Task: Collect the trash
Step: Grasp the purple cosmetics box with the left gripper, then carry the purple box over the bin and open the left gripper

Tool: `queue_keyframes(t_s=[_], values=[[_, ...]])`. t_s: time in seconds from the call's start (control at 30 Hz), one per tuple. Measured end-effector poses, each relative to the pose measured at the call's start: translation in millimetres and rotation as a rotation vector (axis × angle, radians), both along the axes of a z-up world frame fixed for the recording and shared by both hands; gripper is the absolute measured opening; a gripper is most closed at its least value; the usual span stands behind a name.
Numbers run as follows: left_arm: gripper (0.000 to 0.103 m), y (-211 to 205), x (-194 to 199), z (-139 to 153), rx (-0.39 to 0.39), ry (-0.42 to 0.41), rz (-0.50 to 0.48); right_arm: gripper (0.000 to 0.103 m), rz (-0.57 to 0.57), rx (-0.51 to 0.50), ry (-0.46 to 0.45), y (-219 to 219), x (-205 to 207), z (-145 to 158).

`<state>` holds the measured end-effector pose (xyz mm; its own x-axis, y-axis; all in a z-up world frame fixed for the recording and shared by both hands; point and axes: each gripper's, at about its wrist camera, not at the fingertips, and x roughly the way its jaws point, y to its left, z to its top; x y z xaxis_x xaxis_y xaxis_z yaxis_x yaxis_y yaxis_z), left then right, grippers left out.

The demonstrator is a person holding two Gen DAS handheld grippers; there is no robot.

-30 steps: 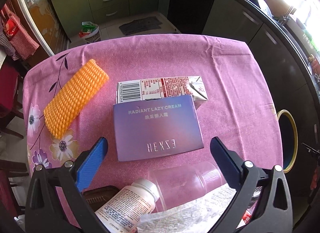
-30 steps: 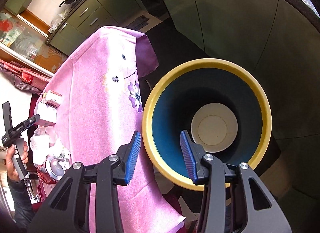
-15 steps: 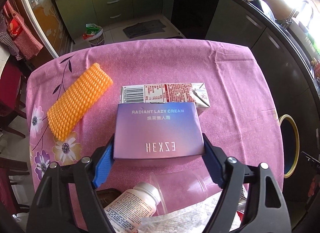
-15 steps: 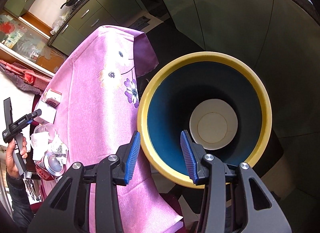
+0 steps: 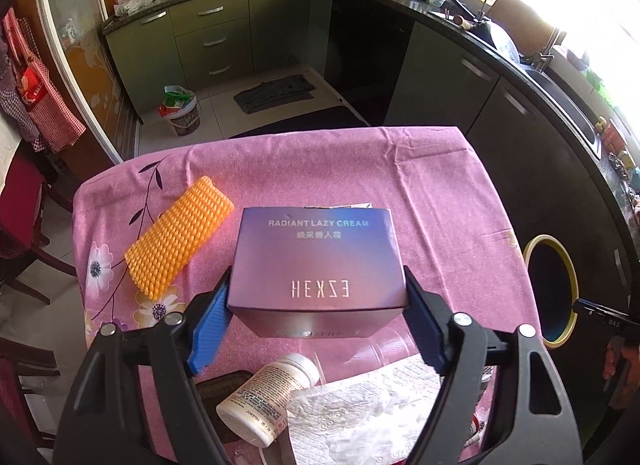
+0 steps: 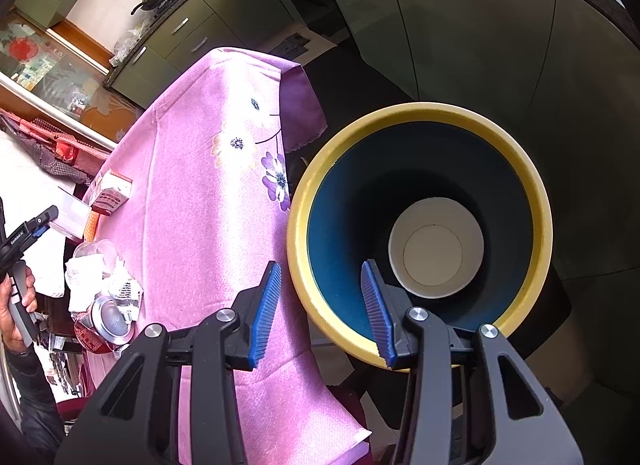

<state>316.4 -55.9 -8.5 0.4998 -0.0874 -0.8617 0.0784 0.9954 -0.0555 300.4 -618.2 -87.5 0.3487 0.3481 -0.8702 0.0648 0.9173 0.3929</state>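
A kitchen of green cabinets (image 5: 208, 41) rings a table under a pink floral tablecloth (image 5: 436, 201). The left gripper (image 5: 316, 315) clamps a purple cream box (image 5: 316, 261) clear of the cloth, beside an orange foam net (image 5: 178, 235). The right gripper (image 6: 320, 309) pinches the yellow-rimmed trash bin's (image 6: 298, 241) rim between 2 half-spread fingers.

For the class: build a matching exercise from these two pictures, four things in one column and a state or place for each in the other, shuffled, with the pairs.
Things:
1. purple cream box
2. orange foam net
3. white pill bottle
4. yellow-rimmed bin

States:
A. lying flat on the pink cloth
B. beside the table, rim between the right gripper's fingers
C. gripped in the left gripper
D. on its side beside crumpled paper

Pairs: 1-C, 2-A, 3-D, 4-B
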Motion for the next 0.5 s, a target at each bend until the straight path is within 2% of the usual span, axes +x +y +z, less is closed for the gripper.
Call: queue_keyframes(t_s=[0.23,0.37,0.5], values=[[0.074,-18,-14,19,-0.011,-0.029,-0.067,0.042,-0.005,0.003,-0.017,-2,-5,4],[0.074,-49,-27,29,-0.026,-0.035,-0.160,0.042,-0.019,0.007,-0.043,-12,-17,13],[0.074,-97,-41,37,-0.052,-0.043,-0.283,0.042,-0.045,-0.008,-0.079,-27,-36,25]])
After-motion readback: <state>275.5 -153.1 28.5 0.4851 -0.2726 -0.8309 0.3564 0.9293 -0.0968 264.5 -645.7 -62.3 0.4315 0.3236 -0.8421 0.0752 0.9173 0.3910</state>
